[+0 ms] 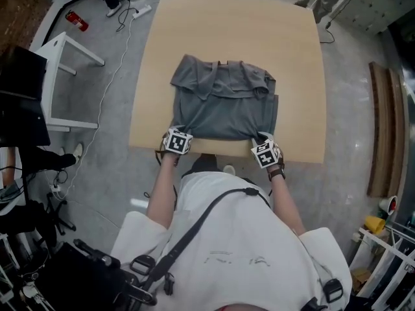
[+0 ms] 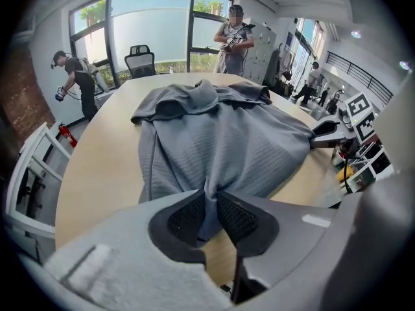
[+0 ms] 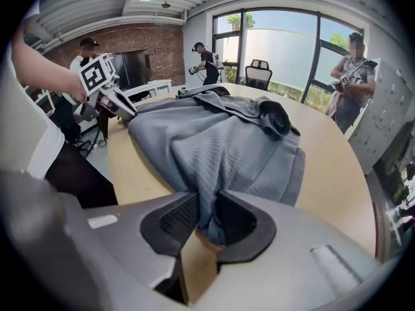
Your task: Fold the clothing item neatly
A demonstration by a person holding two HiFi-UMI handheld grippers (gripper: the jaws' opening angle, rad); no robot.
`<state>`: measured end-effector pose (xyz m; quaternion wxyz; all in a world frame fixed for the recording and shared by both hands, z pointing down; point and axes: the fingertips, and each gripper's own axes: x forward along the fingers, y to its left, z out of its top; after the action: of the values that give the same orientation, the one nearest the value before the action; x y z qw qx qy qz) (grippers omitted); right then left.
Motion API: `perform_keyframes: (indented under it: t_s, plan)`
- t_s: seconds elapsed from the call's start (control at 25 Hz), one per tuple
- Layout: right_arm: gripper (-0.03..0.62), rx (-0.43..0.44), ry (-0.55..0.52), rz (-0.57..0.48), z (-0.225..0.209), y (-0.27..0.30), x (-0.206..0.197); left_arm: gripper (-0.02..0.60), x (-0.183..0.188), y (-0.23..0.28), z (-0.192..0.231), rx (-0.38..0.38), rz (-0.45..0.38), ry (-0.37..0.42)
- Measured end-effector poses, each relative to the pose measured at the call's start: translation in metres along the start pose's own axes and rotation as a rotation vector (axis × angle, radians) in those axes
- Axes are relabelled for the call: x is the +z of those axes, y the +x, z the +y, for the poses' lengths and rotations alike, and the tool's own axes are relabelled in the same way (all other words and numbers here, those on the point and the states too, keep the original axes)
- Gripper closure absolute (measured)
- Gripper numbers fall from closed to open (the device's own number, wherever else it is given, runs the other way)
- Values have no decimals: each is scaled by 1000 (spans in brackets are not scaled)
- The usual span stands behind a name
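A grey shirt (image 1: pixel 224 102) lies partly folded on the light wooden table (image 1: pixel 285 37), its near edge at the table's front rim. My left gripper (image 1: pixel 176 140) is shut on the shirt's near left corner, and grey cloth (image 2: pixel 220 141) runs pinched between the black pads (image 2: pixel 187 218). My right gripper (image 1: pixel 264 153) is shut on the near right corner, with the fabric (image 3: pixel 214 141) bunched between its pads (image 3: pixel 178 218). In the left gripper view the right gripper (image 2: pixel 337 129) shows at the far right. In the right gripper view the left gripper (image 3: pixel 104 89) shows at the upper left.
A white side table (image 1: pixel 61 76) and a red fire extinguisher (image 1: pixel 76 21) stand on the floor to the left. People (image 2: pixel 232 37) stand beyond the table's far end by an office chair (image 2: pixel 141 59). Wooden boards (image 1: pixel 382 135) lie on the floor at the right.
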<state>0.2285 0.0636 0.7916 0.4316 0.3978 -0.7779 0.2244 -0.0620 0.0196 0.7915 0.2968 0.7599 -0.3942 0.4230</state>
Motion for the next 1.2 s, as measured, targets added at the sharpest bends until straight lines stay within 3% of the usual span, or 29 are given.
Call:
perform_keyframes:
  t_s: [0.16, 0.28, 0.44, 0.52, 0.64, 0.72, 0.76, 0.8, 1.04, 1.2]
  plan:
    - [510, -17, 49, -13, 9, -12, -7, 512, -8, -14, -5, 45, -26, -25]
    - [475, -47, 80, -58, 4, -17, 1, 485, 0, -35, 0, 109, -95, -120]
    - [427, -143, 113, -212, -1, -54, 26, 451, 10, -92, -3, 239, -220, -192]
    - [439, -186, 138, -299, 3, -78, 40, 451, 22, -126, -15, 253, -310, -198]
    - [460, -189, 212, -381, 28, -109, 41, 453, 28, -161, -41, 197, -418, -200]
    - [521, -130, 271, -418, 52, -124, 36, 458, 27, -172, -61, 143, -465, -184]
    - [567, -94, 290, -432, 64, -130, 36, 497, 28, -176, -71, 118, -487, -171]
    - [596, -71, 296, -445, 75, -138, 37, 578, 29, -180, -80, 93, -506, -153]
    - [597, -129, 276, -550, 142, -209, 69, 580, 22, -254, -123, -27, -646, -1]
    - [597, -138, 310, -651, 189, -237, 96, 580, -3, -300, -123, -64, -752, -29]
